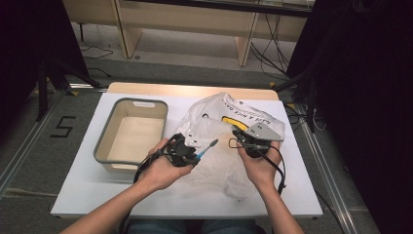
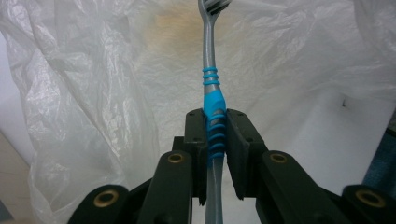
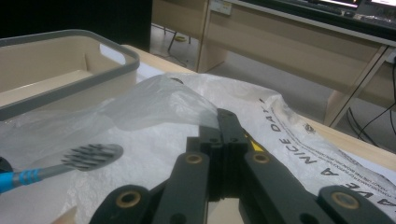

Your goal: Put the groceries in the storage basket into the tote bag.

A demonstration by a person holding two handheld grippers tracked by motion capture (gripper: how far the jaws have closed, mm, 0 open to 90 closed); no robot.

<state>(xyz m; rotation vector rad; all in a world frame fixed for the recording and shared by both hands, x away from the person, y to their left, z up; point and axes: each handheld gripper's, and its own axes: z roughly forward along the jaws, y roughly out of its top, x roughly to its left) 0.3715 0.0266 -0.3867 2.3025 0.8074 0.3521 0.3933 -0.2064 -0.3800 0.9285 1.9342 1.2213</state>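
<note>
Left gripper (image 2: 217, 140) clamped on toothbrush (image 2: 211, 88); right gripper (image 3: 224, 126) pinches plastic bag (image 1: 219, 117) edge, lifting its mouth; toothbrush head at mouth, insertion pending.

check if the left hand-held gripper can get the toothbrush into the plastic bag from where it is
Probably yes. The left hand-held gripper grips the toothbrush, head aimed at the plastic bag, while the right hand-held gripper pinches the bag's film and lifts it. Nothing sits between them.
</note>
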